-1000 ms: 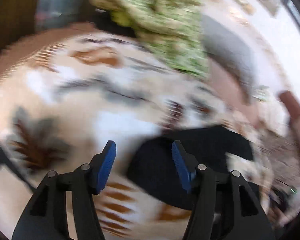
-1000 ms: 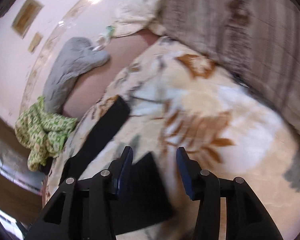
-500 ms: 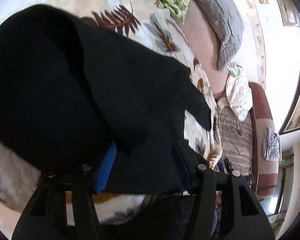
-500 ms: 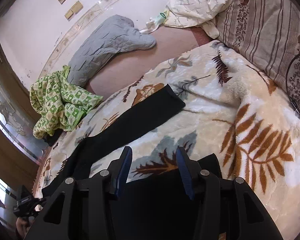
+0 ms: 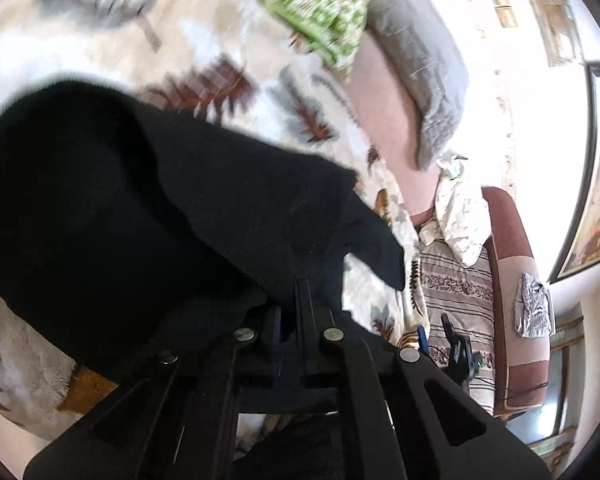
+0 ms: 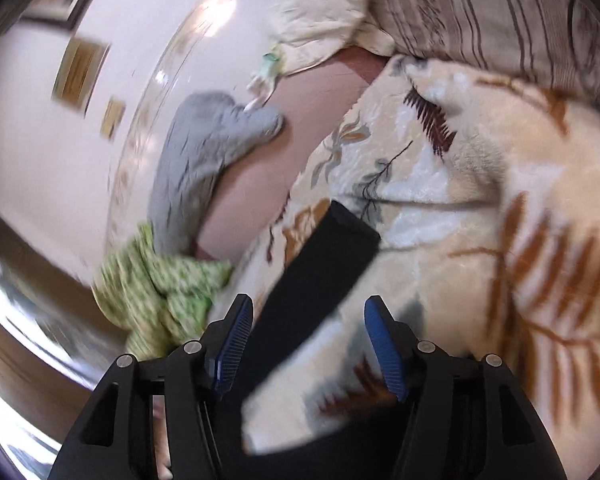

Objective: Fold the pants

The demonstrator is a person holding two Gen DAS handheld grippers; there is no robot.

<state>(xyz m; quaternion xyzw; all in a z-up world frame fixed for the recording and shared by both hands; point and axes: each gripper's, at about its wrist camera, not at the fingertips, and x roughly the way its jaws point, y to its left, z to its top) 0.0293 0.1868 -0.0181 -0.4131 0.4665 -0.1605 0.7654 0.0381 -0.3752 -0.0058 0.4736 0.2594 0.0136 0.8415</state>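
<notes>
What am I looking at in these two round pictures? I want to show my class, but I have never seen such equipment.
A person holds a two-fingered claw in each hand; a wide-angle camera on each looks along its fingers. One picture comes from the left claw, which is shut on the black pants. The other comes from the right claw, which is open, with a pant leg running between its fingers. The pants lie on a cream leaf-patterned blanket on a bed. Beyond are a green cloth and a grey cloth.

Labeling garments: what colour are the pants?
Plain black pants, no visible pattern. Best seen in the right wrist view, one leg lying on the blanket.
</notes>
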